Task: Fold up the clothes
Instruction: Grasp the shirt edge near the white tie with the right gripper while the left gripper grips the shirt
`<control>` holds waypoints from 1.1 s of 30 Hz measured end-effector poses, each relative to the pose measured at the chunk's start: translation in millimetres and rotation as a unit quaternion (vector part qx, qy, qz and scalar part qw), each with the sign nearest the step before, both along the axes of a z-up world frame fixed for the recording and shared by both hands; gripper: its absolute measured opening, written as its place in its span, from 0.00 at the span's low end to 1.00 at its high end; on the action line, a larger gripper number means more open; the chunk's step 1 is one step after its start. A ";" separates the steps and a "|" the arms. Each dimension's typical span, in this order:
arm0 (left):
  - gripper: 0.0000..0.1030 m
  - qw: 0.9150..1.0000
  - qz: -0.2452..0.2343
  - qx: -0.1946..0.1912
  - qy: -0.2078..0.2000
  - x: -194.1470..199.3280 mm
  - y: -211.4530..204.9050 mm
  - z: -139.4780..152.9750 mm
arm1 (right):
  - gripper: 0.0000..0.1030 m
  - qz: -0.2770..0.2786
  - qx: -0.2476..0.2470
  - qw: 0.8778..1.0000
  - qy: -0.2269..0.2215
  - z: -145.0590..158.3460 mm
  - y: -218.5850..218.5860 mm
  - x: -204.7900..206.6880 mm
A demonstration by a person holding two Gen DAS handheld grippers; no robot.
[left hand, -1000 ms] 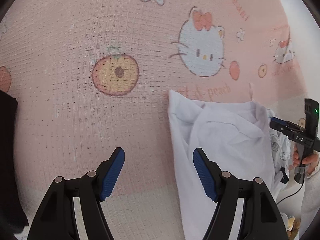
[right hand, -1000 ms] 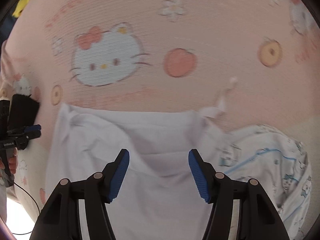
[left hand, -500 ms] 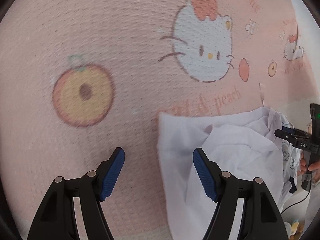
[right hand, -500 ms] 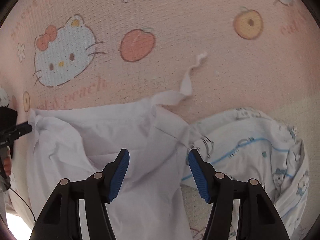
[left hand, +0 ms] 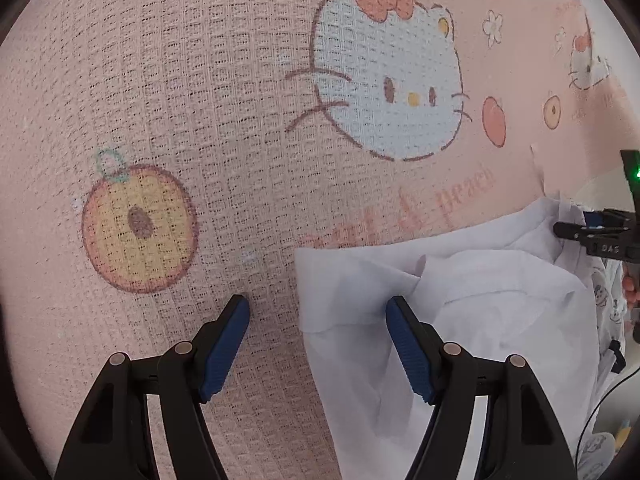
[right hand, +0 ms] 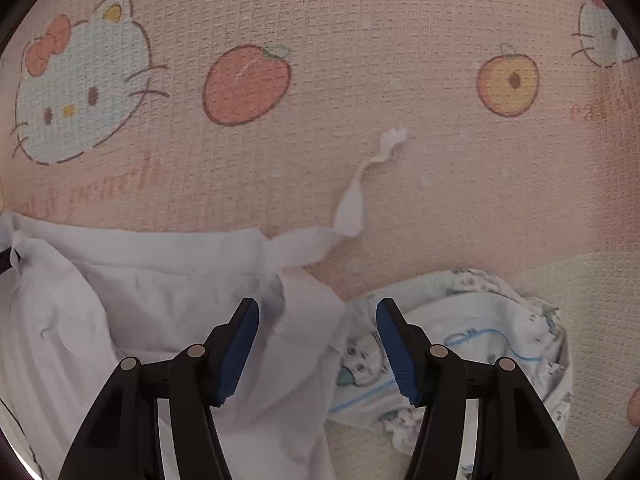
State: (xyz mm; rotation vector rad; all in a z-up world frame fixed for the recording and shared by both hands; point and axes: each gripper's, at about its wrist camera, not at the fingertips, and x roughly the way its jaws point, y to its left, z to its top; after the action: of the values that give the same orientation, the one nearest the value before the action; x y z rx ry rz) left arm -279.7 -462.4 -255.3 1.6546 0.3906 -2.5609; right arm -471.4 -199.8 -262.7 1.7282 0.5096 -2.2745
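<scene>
Two grippers, both spread wide, nothing held. Left gripper straddles the white garment's corner on the pink blanket. Right gripper hovers over the white garment, beside printed clothing.

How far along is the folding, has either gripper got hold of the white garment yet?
Nothing looks folded: the white garment lies rumpled on the pink blanket, tie strap trailing. The left gripper and right gripper are open at its corners, holding nothing. The printed garment sits crumpled, untouched.
</scene>
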 end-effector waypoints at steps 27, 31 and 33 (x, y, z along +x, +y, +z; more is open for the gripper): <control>0.02 0.991 0.108 0.040 0.068 20.3 -74.6 24.2 | 0.08 -0.064 0.005 0.994 0.090 32.7 -44.2 -38.1; 0.03 0.987 0.101 0.092 0.084 19.0 -73.8 28.6 | 0.08 -0.055 0.006 0.995 0.084 27.4 -49.0 -45.9; 0.04 0.984 0.098 0.120 0.087 17.4 -72.4 29.9 | 0.12 -0.050 -0.026 0.995 0.079 32.1 -48.0 -43.7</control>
State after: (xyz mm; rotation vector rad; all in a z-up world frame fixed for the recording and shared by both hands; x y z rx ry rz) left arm -262.3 -534.8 -225.4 1.3748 0.8588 -2.5988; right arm -515.1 -247.8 -230.5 1.5919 0.3988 -2.4844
